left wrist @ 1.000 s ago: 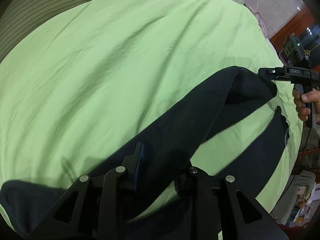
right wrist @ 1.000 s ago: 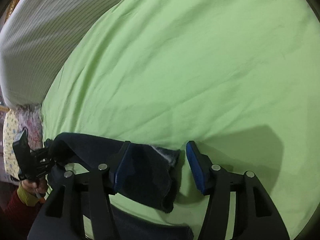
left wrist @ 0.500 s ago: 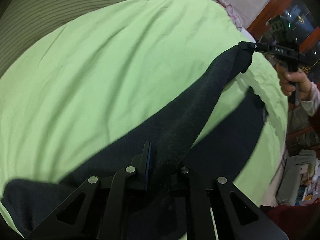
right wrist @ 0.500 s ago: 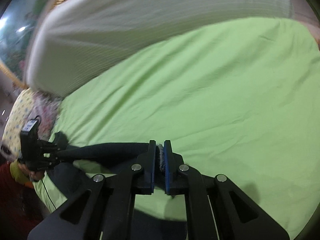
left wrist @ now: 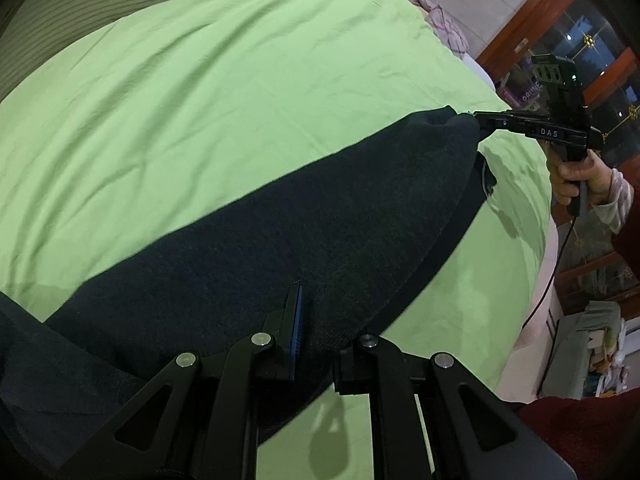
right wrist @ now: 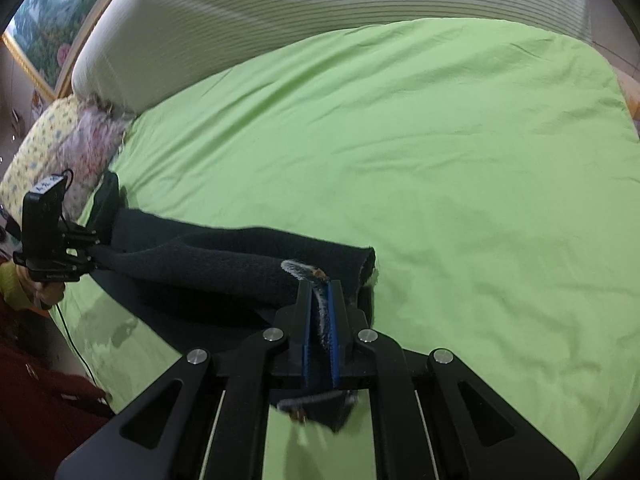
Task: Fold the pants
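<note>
Now that the right gripper [right wrist: 319,312] has clamped its jaws on the hem, where a second ago they stood apart around it, the pants [left wrist: 280,240] hang taut between both tools above the green sheet [left wrist: 200,100], ready to be carried over. At the other end the left gripper [left wrist: 320,312] pinches dark cloth too. Both tools are held level, fingers pointing across the bed.

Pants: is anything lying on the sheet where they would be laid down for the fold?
Nothing visible. Both grippers, left and right, are clamped on the pants, and the green sheet beyond them shows only wrinkles up to the striped pillow.
</note>
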{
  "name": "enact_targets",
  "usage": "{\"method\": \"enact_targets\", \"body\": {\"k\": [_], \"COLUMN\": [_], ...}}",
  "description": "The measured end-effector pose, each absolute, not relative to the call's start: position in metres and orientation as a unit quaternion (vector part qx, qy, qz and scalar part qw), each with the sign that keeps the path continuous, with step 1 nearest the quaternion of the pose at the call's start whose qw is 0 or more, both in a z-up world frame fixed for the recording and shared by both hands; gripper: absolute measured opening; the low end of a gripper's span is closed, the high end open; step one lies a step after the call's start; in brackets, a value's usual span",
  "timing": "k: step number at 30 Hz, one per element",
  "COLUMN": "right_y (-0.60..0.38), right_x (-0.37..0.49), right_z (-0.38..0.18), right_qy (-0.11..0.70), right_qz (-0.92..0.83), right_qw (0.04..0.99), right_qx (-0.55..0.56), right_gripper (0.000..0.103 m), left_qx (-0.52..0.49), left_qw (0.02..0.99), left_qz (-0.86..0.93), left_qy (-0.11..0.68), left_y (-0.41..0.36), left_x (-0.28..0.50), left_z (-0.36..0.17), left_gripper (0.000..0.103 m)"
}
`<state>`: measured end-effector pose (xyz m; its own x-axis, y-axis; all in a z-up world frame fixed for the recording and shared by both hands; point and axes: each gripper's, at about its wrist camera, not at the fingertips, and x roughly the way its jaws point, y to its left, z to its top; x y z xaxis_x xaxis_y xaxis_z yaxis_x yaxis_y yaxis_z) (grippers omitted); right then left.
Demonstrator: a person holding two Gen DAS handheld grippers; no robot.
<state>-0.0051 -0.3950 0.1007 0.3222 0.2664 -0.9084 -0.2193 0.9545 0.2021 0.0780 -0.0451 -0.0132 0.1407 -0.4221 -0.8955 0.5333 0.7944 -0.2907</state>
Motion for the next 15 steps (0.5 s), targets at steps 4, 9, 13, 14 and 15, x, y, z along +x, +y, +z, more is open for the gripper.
{"method": "enact_targets", "body": {"k": [4,9,13,14,15], "right_y": [-0.384,-0.378,-0.381,-0.385,-0.387], "right_x": [-0.016,-0.024,-0.027,-0.03,-0.033], "right_z": [0.097,0.077,0.069,0.071,0.074], "right_qy": [0.571,0.595,0.613,0.611,0.606], "right_qz": [0.147,0.131,0.086,0.072,0.062], "right_qw": [0.808,0.792,0.784,0.787,0.792], "right_qx": [-0.015,-0.043,-0.05,-0.046,-0.041], "right_gripper": [0.008,0.008,0.027,0.032,0.033], "left_qx": [0.053,0.057,0.061,0.057,0.053], "left_qw": [0.754,0.75,0.752,0.752,0.752], "left_qz": [-0.32,-0.315,-0.298,-0.296,-0.293], "left_qy": [0.571,0.579,0.585,0.586,0.588], "left_y": [-0.046,-0.049,-0.054,-0.055,-0.055], "left_x": [0.068,0.067,0.061,0.059,0.057], "left_z": [-0.018,-0.028,-0.034,-0.034,-0.034], "left_gripper": [0.011,0.014,0.026,0.032,0.038]}}
